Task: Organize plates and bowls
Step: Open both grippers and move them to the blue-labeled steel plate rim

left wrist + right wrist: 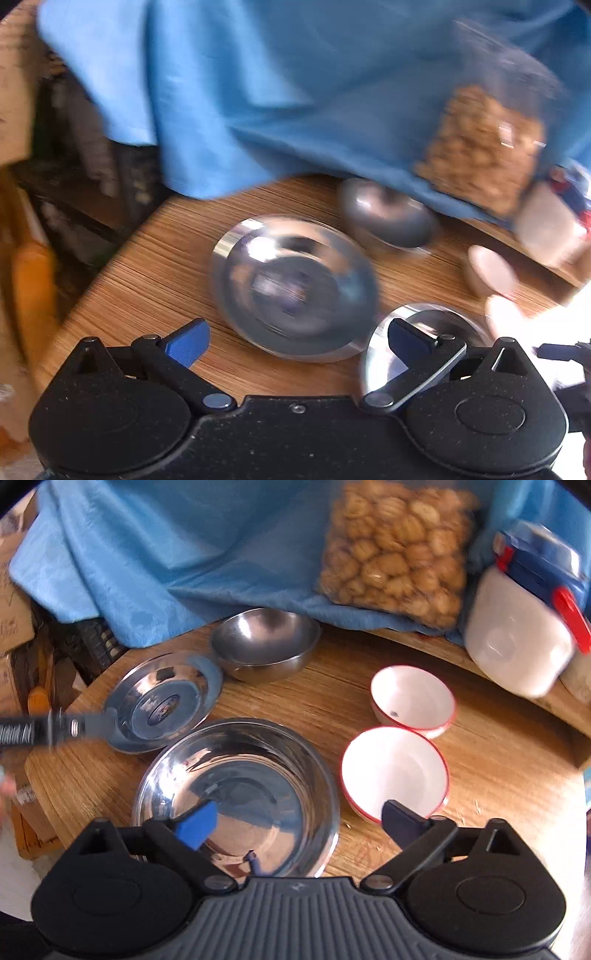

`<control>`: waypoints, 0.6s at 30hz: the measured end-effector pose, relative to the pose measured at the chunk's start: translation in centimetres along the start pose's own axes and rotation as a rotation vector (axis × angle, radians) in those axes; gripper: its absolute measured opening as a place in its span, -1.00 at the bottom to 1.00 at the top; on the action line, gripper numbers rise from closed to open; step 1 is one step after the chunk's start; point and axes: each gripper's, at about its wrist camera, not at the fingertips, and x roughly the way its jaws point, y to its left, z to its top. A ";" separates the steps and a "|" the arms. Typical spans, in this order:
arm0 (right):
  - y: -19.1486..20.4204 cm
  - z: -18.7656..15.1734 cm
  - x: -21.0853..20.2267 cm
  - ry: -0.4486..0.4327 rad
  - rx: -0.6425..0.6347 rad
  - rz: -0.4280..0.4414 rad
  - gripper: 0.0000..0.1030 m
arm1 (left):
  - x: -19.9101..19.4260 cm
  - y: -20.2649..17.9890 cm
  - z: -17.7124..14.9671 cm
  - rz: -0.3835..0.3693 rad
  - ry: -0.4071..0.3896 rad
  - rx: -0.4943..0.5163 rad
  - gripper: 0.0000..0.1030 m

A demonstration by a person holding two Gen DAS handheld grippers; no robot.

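Note:
On the round wooden table (498, 768) stand a small steel plate (162, 701), a large steel plate (240, 794), a steel bowl (264, 644) and two white bowls with red rims, one far (413, 699) and one near (393, 771). My right gripper (295, 821) is open above the large plate's near right edge. My left gripper (297, 338) is open, low over the table, between the small steel plate (295, 284) and the large plate (384, 354). The left view is blurred; the steel bowl (388, 218) lies behind. The left gripper's finger (96, 723) reaches over the small plate.
A blue cloth (184, 554) drapes over the table's back. A clear bag of nuts (395, 550) leans on it. A white container with a blue and red lid (524, 627) stands at the right. Boxes and clutter (22, 635) lie off the table's left edge.

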 end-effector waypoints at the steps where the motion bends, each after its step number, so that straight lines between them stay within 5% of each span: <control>1: 0.4 0.2 0.2 -0.001 -0.020 0.004 0.99 | 0.2 0.4 0.4 0.031 -0.008 0.000 0.98; 8: 2.4 2.6 1.6 -0.026 -0.095 0.063 0.99 | 1.9 3.7 1.9 0.167 -0.044 -0.040 0.98; 18: 3.4 7.1 7.3 0.016 -0.085 0.075 0.99 | 4.9 5.0 1.9 0.144 0.028 -0.066 0.98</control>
